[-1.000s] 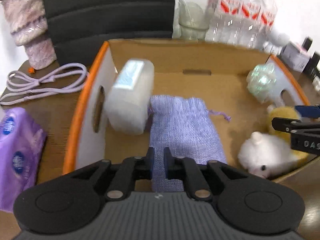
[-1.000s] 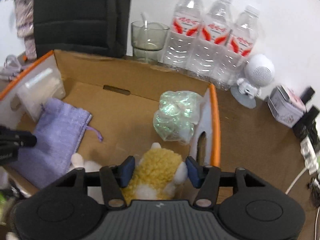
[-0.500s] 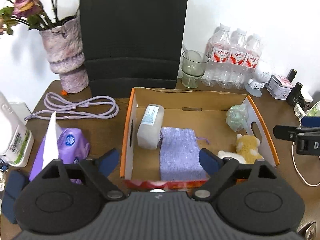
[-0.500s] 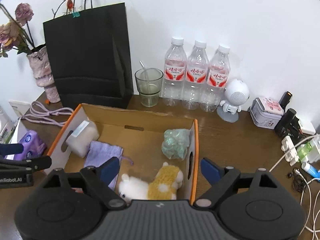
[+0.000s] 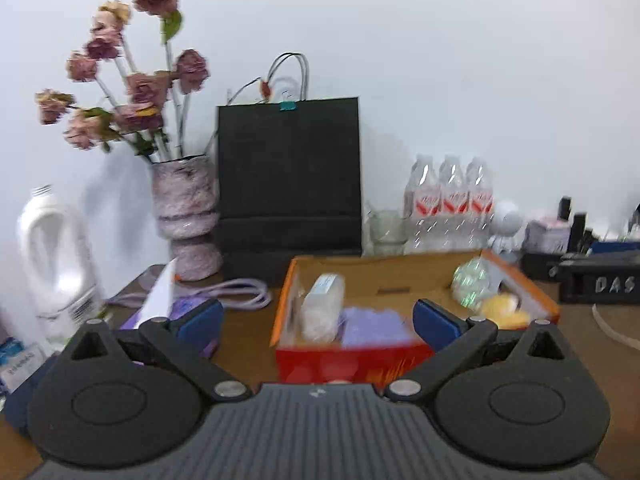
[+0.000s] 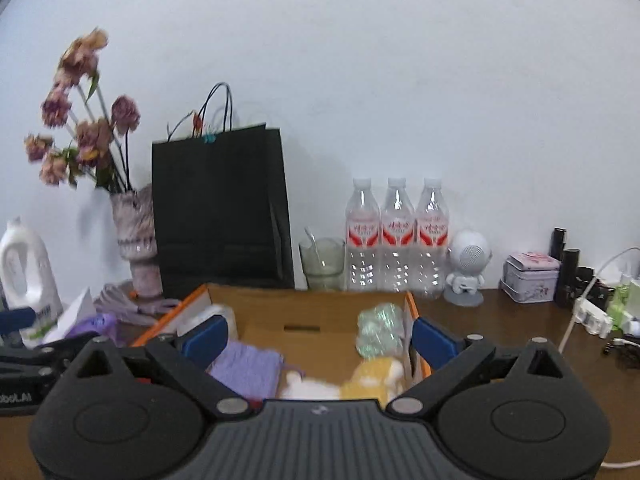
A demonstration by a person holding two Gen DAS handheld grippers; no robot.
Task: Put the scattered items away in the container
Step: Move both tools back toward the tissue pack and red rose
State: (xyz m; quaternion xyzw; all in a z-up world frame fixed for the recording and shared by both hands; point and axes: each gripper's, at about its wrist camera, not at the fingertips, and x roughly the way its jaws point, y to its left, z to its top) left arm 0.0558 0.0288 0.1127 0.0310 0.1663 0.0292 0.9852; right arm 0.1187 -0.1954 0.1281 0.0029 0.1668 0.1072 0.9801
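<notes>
Pose: I see both grippers aimed slightly downward at the box (image 5: 352,360) from its near side, neither over it.
Left gripper (image 5: 318,320): jaws opening, spread wide, blue pads far apart; nothing between them. The box shows in the gap, beyond the tips, untouched.
Right gripper (image 6: 320,336): jaws opening, likewise wide and empty. The box interior shows past the fingers, no contact.
Box: open cardboard, brown inside, orange rims, red front, slot handle in the back wall; sits on the brown table (image 6: 500,328).
Pouch (image 6: 246,368): lilac woven fabric, flat on the box floor, left of centre.
Bottle (image 5: 322,306): translucent white plastic, lying against the left wall, touching the pouch as far as I can tell.
Wad (image 6: 378,330): crinkled iridescent green, back right corner.
Plush (image 6: 372,380): fuzzy yellow and white, near right corner, just beside the wad; blurred.
Outside box, left: purple tissue pack (image 5: 184,312), lilac cable (image 5: 240,292), white jug (image 5: 56,260).
Behind box: black paper bag (image 6: 220,208), vase (image 5: 186,216) of dried flowers, glass (image 6: 322,264), three water bottles (image 6: 396,236).
</notes>
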